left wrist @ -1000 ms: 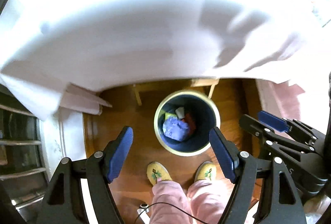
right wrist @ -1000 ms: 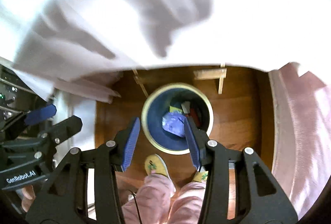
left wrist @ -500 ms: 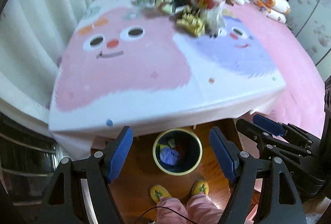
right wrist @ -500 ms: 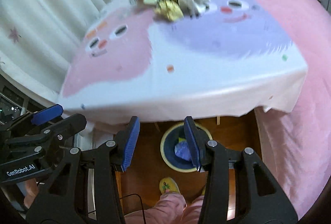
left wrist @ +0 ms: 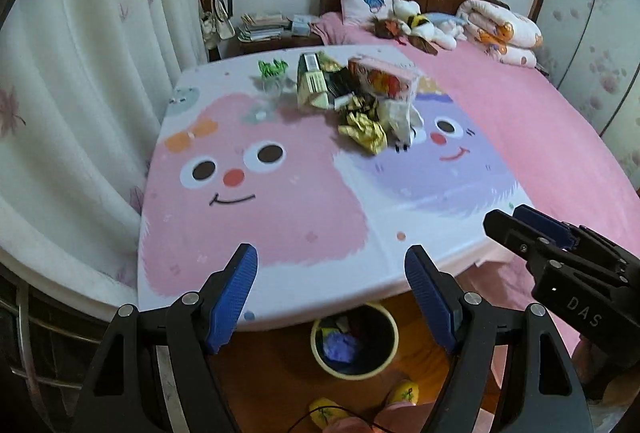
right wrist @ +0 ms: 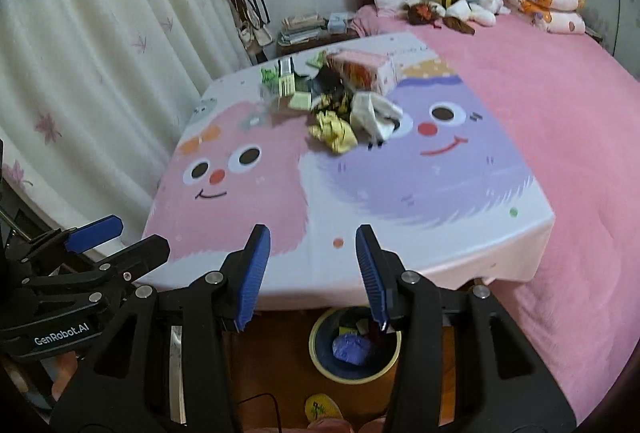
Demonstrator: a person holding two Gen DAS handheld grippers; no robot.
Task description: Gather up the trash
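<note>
Grippers [left wrist: 331,287] [right wrist: 313,265] marked DAS, GenRobot.AI, trash pile [left wrist: 352,93]

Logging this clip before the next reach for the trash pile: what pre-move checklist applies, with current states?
1. Left gripper open and empty: ok.
2. Right gripper open and empty: ok.
3. Trash pile in view at the table's far side: ok.
4. Bin on the floor by the table's near edge, with room left: ok.
5. Tablecloth between grippers and pile is bare: ok.
6. Which piece is loose enough to lift alone: cannot tell.
</note>
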